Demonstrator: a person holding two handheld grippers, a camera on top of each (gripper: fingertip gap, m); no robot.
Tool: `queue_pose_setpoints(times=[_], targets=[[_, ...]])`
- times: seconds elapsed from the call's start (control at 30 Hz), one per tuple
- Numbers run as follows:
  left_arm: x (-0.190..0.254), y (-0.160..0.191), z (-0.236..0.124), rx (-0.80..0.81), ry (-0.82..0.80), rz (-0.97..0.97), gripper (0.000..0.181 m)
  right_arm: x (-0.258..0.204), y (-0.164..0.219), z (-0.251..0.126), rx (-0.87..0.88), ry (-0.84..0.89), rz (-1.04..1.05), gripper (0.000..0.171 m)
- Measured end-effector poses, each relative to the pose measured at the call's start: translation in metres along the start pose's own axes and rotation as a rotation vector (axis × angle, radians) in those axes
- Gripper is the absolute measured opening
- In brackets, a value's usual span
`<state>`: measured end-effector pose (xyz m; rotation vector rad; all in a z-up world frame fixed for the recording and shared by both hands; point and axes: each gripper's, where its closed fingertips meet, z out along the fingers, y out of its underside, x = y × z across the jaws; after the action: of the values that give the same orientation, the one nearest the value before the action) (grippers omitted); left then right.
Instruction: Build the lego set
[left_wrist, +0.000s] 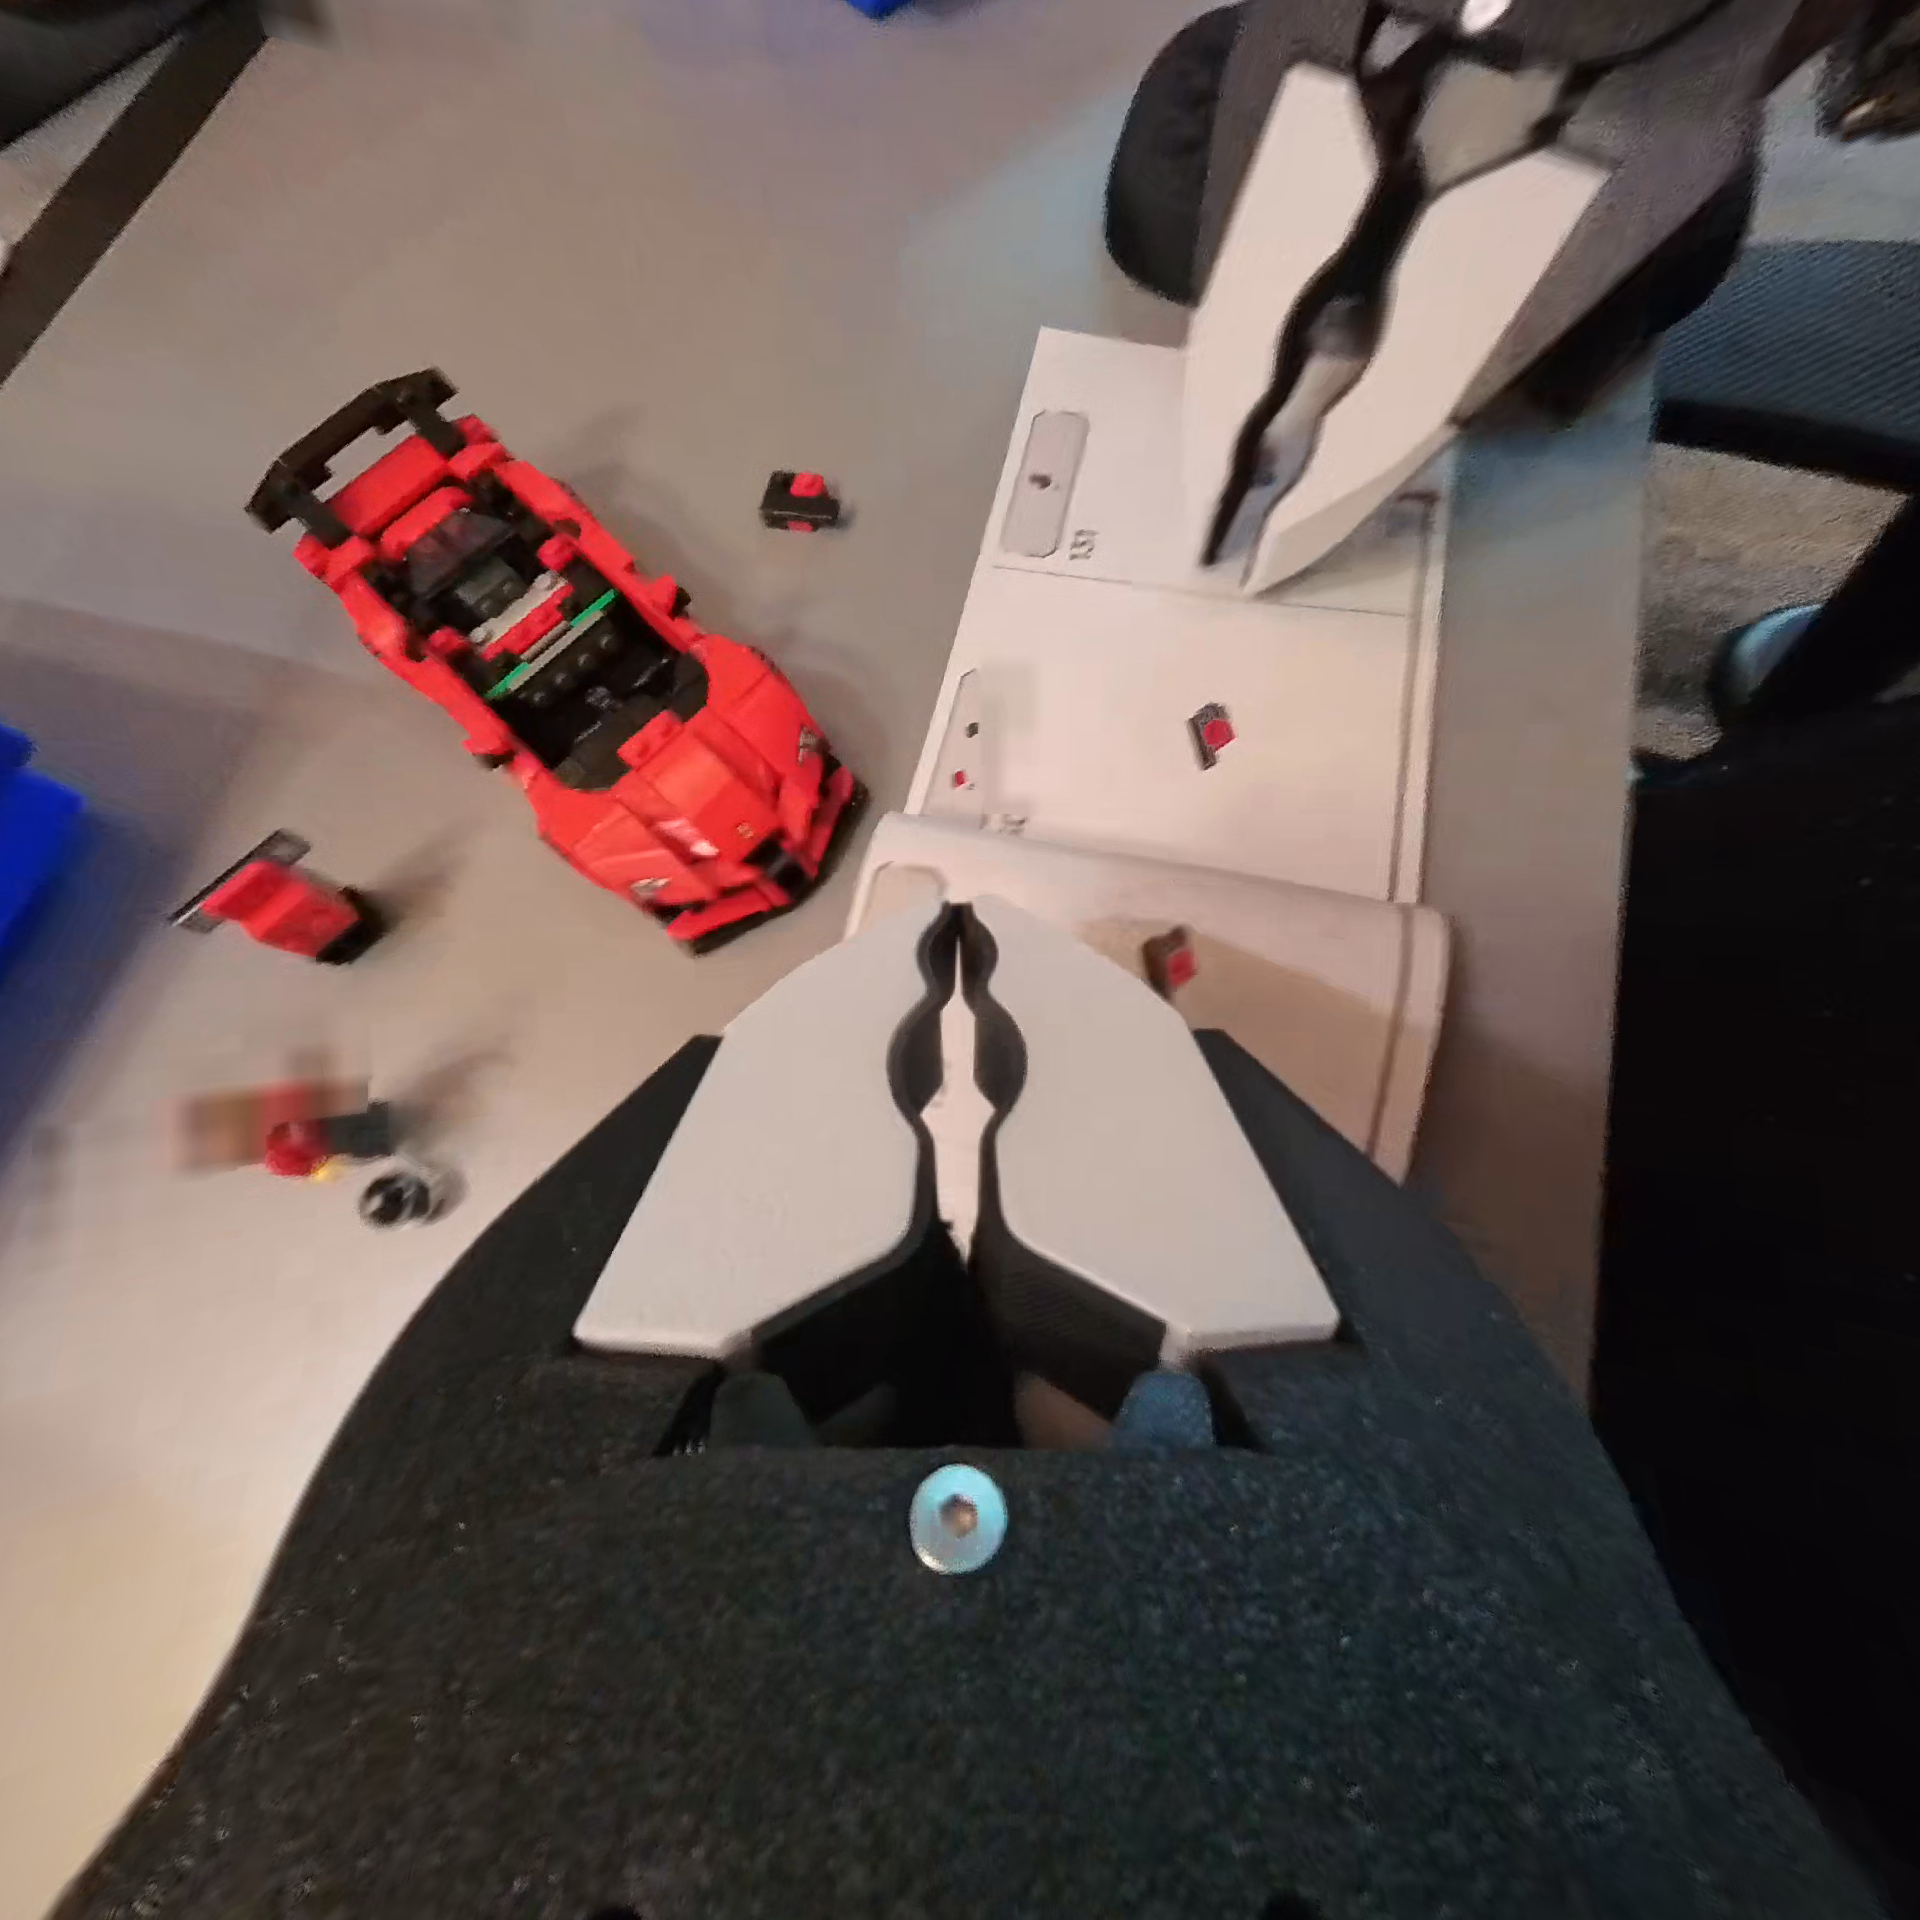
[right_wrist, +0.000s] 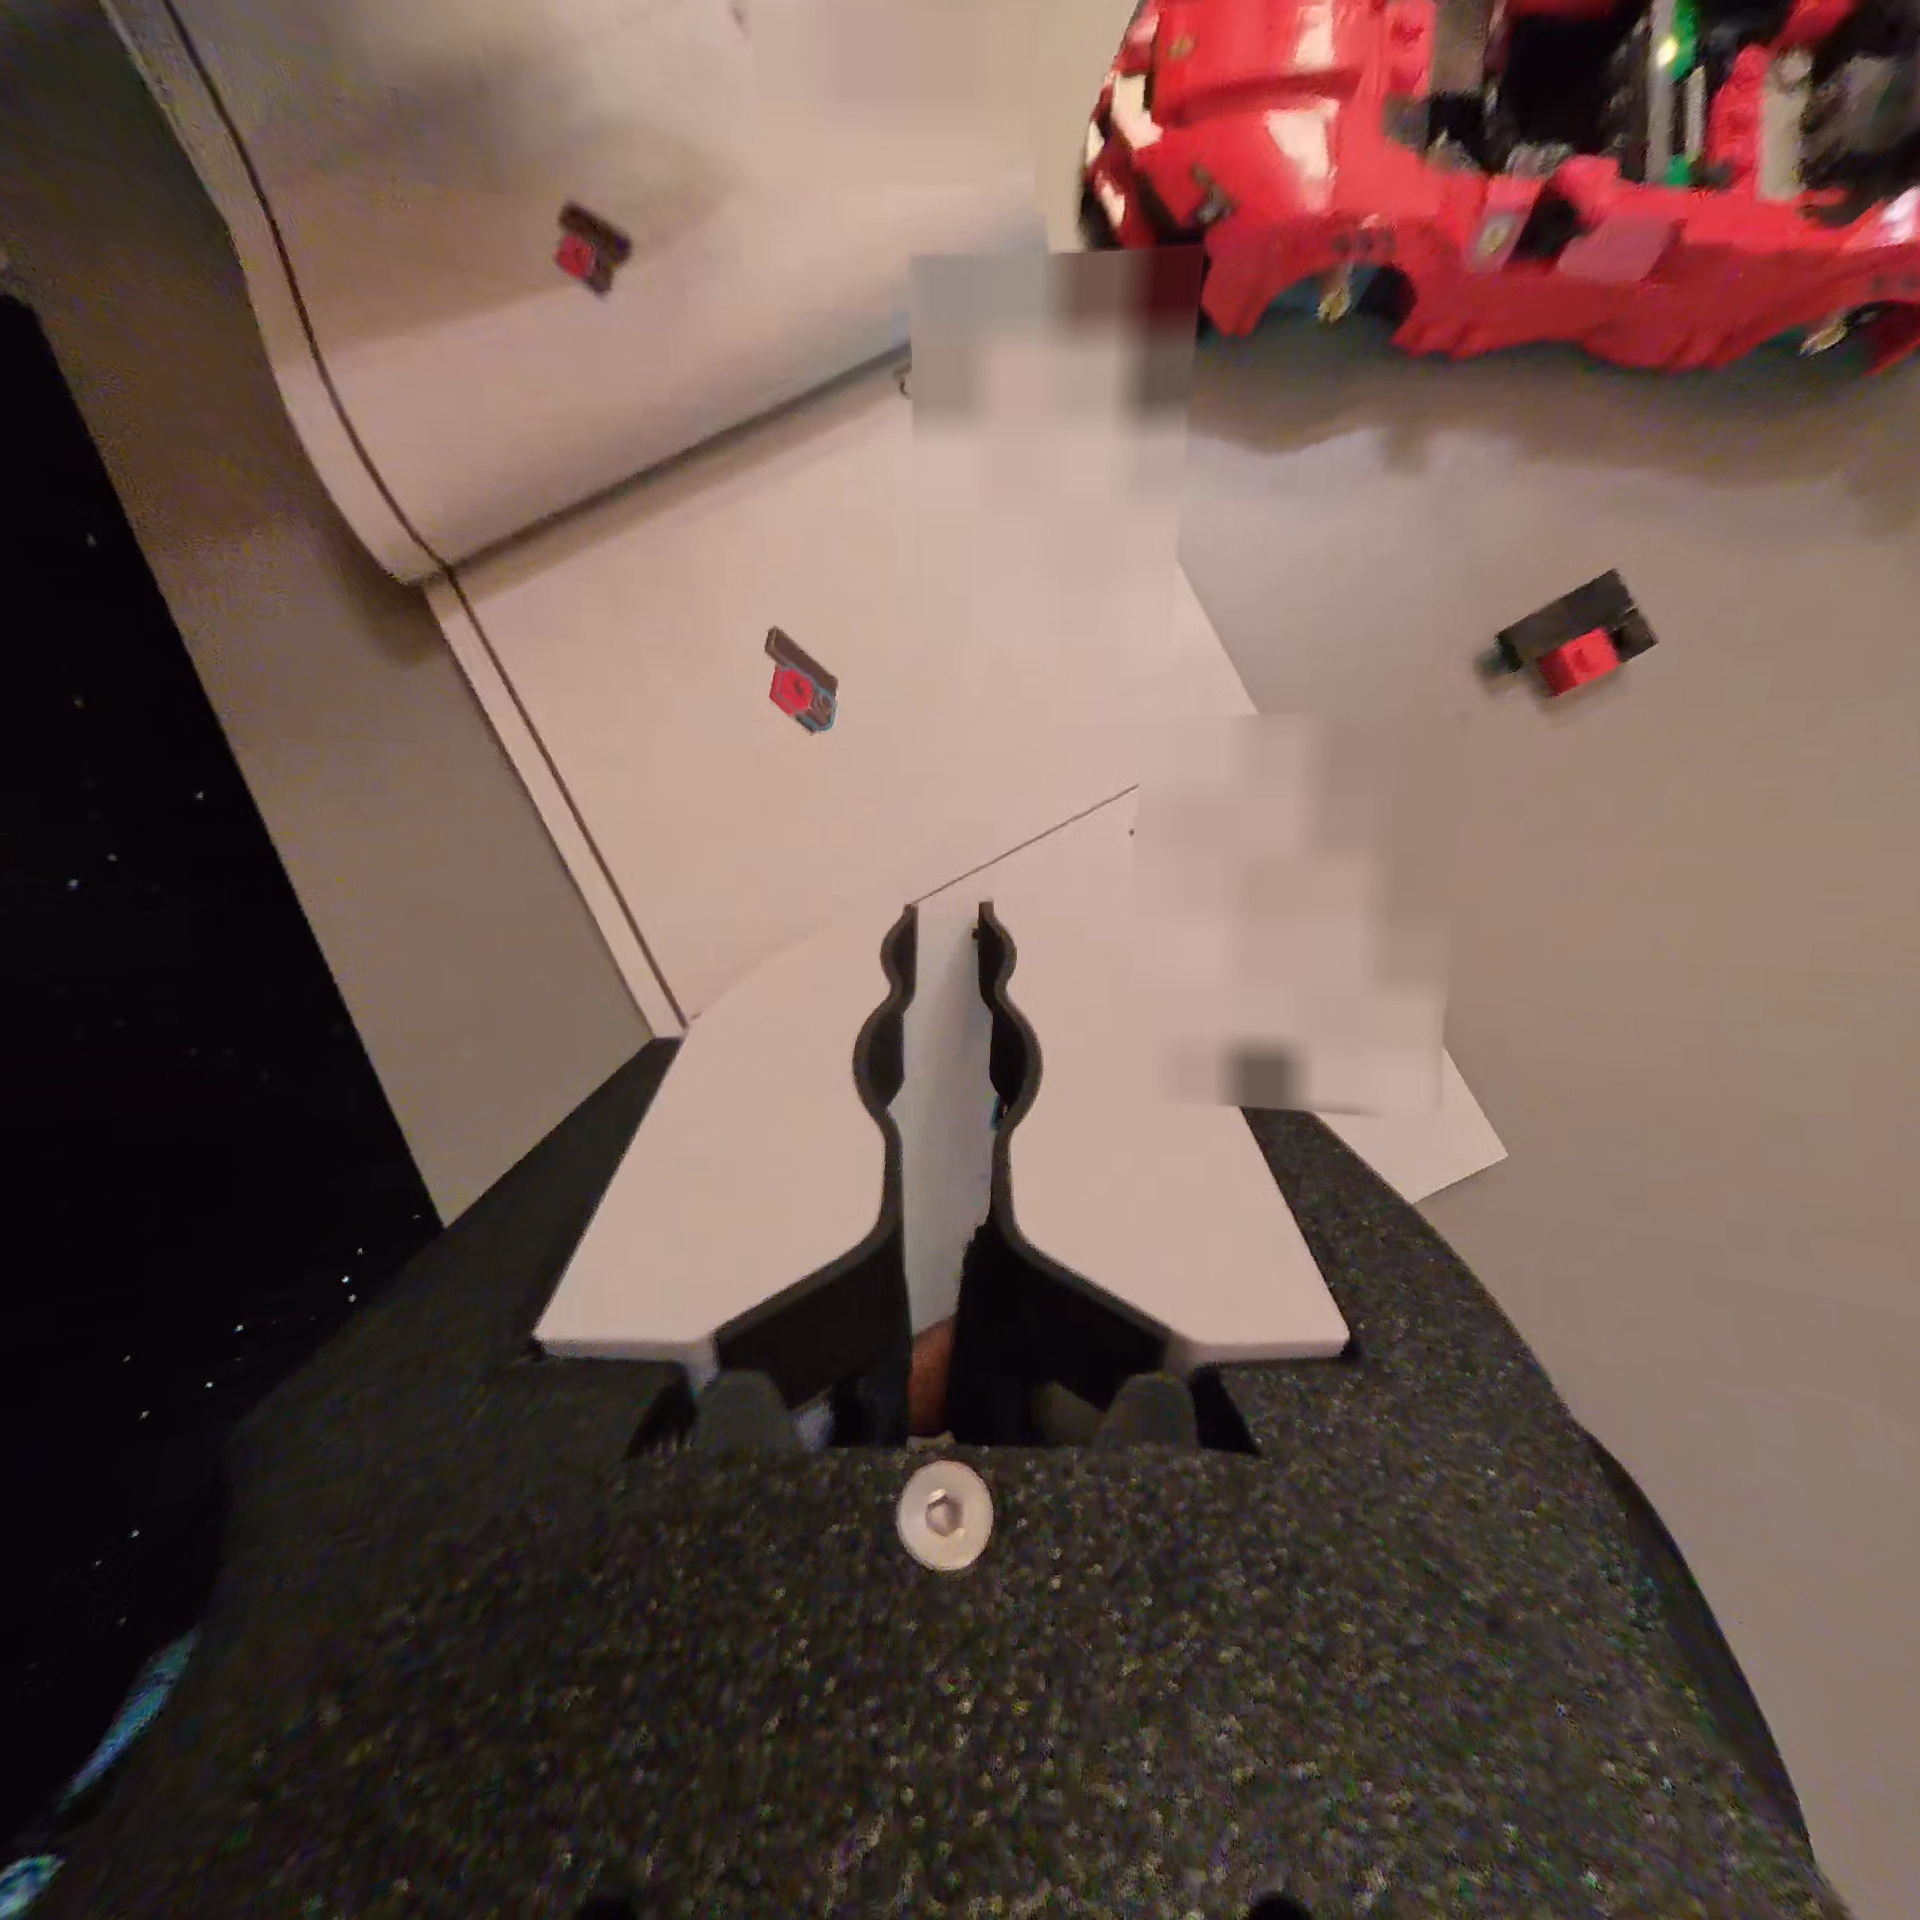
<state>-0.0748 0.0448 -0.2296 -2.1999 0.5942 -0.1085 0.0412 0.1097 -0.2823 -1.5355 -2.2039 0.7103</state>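
A red Lego car (left_wrist: 561, 665) with a black rear wing lies on the grey table; its side also shows in the right wrist view (right_wrist: 1507, 177). A small black-and-red piece (left_wrist: 800, 499) lies beside it, seen too in the right wrist view (right_wrist: 1574, 644). A red-and-black subassembly (left_wrist: 275, 909) lies to the car's left. My left gripper (left_wrist: 958, 914) is shut and empty, hovering over the near edge of the open instruction booklet (left_wrist: 1195, 675). My right gripper (right_wrist: 948, 914) is open by a narrow gap and empty, tips over the booklet page (right_wrist: 727, 831); it also shows in the left wrist view (left_wrist: 1236, 561).
A blurred minifigure (left_wrist: 301, 1138) and a small black tyre (left_wrist: 400, 1195) lie at the near left. Blue bins (left_wrist: 31, 831) stand at the left edge. The table edge runs along the right, with a black chair (left_wrist: 1766, 935) beyond it. The grippers' ends are close to 15 cm from one another. From the right gripper's tips to the small black-and-red piece (left_wrist: 800, 499) is close to 12 cm. My right wrist view (right_wrist: 1587, 604) looks at it from another angle.
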Motion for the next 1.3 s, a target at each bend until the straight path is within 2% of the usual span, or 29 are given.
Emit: queue_pose_setpoints(times=[0.07, 0.27, 0.37, 0.43, 0.57, 0.6, 0.67, 0.73, 0.83, 0.97, 1.07, 1.17, 1.27, 1.3], targets=[[-0.022, 0.011, -0.011, -0.031, -0.078, -0.028, 0.000, 0.001, 0.000, 0.001, -0.006, 0.016, 0.001, 0.010], [-0.031, 0.012, -0.030, 0.060, -0.051, -0.110, 0.000, 0.000, 0.000, 0.001, -0.041, -0.002, -0.015, 0.010], [-0.021, 0.011, -0.020, 0.062, 0.002, -0.149, 0.000, 0.001, 0.000, 0.001, -0.048, -0.017, -0.014, 0.010], [-0.007, -0.002, -0.010, 0.108, 0.077, -0.175, 0.000, 0.001, 0.000, 0.001, -0.054, -0.018, -0.002, 0.009], [0.009, -0.016, 0.011, 0.079, 0.104, -0.091, 0.000, 0.001, -0.002, 0.003, -0.063, -0.010, -0.013, 0.009], [0.010, -0.017, 0.015, 0.057, 0.098, -0.069, 0.000, 0.003, -0.003, 0.002, -0.075, 0.003, -0.026, 0.015], [0.011, -0.017, 0.018, 0.041, 0.106, -0.054, 0.000, 0.019, -0.009, 0.001, -0.065, 0.060, -0.025, 0.019], [0.009, -0.019, 0.017, 0.066, 0.110, -0.076, 0.000, 0.043, -0.024, 0.000, 0.014, 0.110, 0.058, 0.023], [0.004, -0.018, 0.010, 0.104, 0.104, -0.118, 0.000, 0.080, -0.030, 0.006, 0.040, 0.162, 0.164, 0.034], [0.002, -0.012, 0.006, 0.098, 0.097, -0.126, 0.000, 0.100, -0.039, 0.015, 0.017, 0.054, -0.128, 0.031], [0.002, -0.009, 0.006, 0.091, 0.092, -0.121, 0.000, 0.120, -0.042, 0.017, -0.037, -0.022, -0.280, 0.036], [0.003, -0.010, 0.004, 0.102, 0.091, -0.122, 0.000, 0.118, -0.043, 0.025, -0.034, -0.149, -0.361, 0.036], [0.003, -0.007, 0.005, 0.094, 0.096, -0.123, 0.000, 0.117, -0.043, 0.031, -0.020, -0.196, -0.369, 0.033], [0.003, -0.006, 0.006, 0.089, 0.096, -0.124, 0.001, 0.117, -0.043, 0.031, -0.011, -0.193, -0.371, 0.028]])
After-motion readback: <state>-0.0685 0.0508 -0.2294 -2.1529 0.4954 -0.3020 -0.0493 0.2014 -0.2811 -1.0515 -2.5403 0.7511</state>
